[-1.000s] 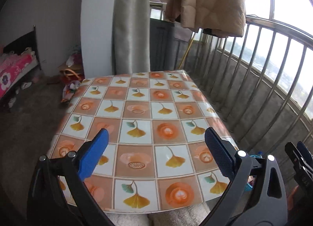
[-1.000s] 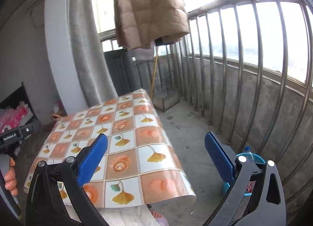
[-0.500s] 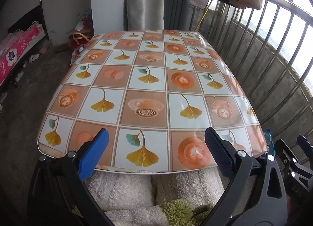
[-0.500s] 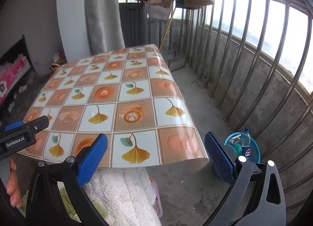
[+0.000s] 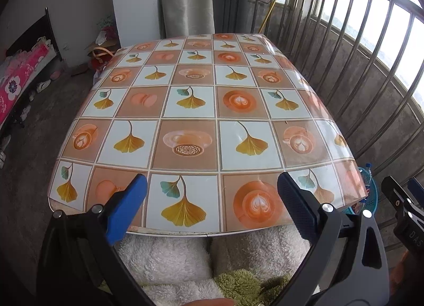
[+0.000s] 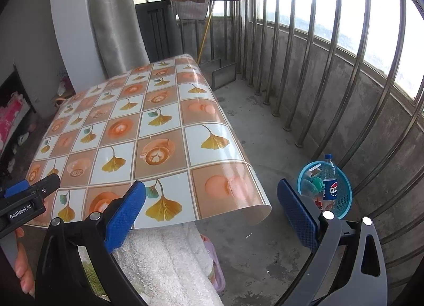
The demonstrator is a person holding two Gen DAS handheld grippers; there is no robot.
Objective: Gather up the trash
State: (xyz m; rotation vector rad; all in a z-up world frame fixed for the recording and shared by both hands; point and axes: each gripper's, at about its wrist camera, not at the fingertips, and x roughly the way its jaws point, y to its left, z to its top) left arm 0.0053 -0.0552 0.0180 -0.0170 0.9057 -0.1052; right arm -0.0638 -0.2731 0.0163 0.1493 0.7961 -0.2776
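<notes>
Both the left tool [image 5: 209, 209] and right tool [image 6: 209, 210] are held wide, empty. The basket [image 6: 341, 201], apparently holding an upright bottle [image 6: 329, 184], lies right of the bench [image 6: 159, 131], nearer the right tool.

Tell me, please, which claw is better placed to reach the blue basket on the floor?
The right claw. It is open and the basket with the bottle lies just ahead of it. The left claw faces the table, with the basket at its far right.

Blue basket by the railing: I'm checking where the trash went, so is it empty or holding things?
Holding things: the blue basket contains an upright bottle and other scraps.
</notes>
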